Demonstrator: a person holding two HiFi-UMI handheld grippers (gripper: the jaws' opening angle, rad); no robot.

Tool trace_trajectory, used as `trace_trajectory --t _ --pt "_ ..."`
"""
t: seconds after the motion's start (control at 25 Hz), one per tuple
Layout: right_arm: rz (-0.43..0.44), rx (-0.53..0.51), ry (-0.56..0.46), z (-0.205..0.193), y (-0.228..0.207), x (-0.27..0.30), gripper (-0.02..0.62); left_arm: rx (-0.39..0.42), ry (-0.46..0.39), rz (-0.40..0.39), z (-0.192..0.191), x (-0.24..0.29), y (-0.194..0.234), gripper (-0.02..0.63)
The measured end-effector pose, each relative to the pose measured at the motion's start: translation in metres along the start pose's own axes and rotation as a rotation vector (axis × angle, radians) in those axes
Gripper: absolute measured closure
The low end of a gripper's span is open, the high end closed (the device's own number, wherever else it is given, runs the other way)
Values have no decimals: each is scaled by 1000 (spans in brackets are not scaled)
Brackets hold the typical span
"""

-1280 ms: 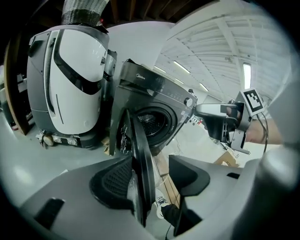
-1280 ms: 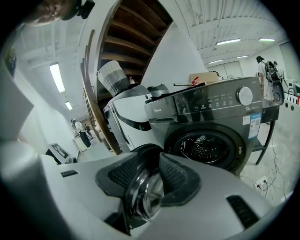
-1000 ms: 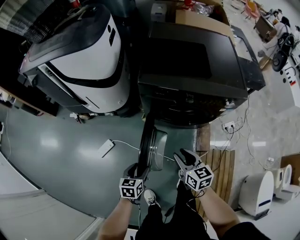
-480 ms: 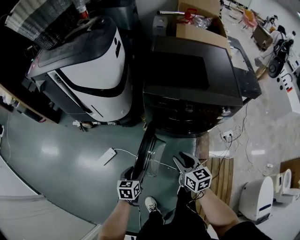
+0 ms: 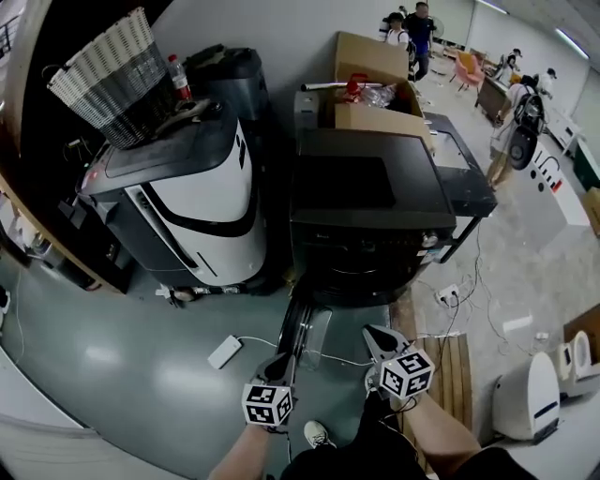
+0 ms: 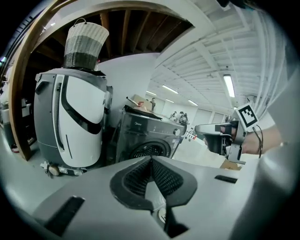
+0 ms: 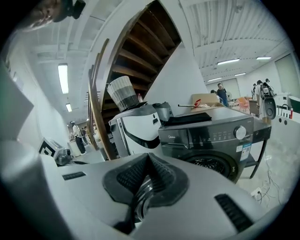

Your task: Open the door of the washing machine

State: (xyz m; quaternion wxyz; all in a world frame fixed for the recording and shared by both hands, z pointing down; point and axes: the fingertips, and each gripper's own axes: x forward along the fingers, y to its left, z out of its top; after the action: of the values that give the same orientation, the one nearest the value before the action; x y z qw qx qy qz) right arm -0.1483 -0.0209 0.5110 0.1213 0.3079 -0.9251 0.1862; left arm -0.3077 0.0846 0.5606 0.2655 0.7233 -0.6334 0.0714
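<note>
The dark front-loading washing machine (image 5: pixel 366 216) stands ahead, its drum opening (image 6: pixel 147 151) uncovered. Its round door (image 5: pixel 302 328) is swung out toward me, edge-on just beyond my hands. My left gripper (image 5: pixel 284 361) hovers near the door's outer edge without touching it, jaws closing to a shut tip (image 6: pixel 151 161) with nothing between them. My right gripper (image 5: pixel 372 331) is to the right of the door, its jaws likewise closing to shut (image 7: pixel 149 158) and empty. Part of the door's rim (image 7: pixel 143 197) shows behind its pads. The machine (image 7: pixel 220 136) fills the right gripper view's right side.
A white-and-grey appliance (image 5: pixel 187 187) stands left of the washer, with a wicker basket (image 5: pixel 108 75) and a bottle (image 5: pixel 178 75) on top. Behind are a cardboard box (image 5: pixel 375 84) and people (image 5: pixel 408 23). A power strip (image 5: pixel 225 352), cables and a wooden pallet (image 5: pixel 445 356) lie on the floor.
Both grippers have risen and gone from open to shut. The left one has come off the door's rim. The door stays swung open.
</note>
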Motion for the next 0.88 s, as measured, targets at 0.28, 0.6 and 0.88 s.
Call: trace_trajectory --t 0.28,0.6,0.88 --pt "-50 -67 -24 14 21 -50 578 77 -46 -72 38 -44 -45 588" --pt "-91 -63 -42 19 0 -108 578 110 -58 -131 43 -37 -108 588" --pt "-85 -44 -36 13 -37 -156 578 112 -50 -156 36 -17 -176 588"
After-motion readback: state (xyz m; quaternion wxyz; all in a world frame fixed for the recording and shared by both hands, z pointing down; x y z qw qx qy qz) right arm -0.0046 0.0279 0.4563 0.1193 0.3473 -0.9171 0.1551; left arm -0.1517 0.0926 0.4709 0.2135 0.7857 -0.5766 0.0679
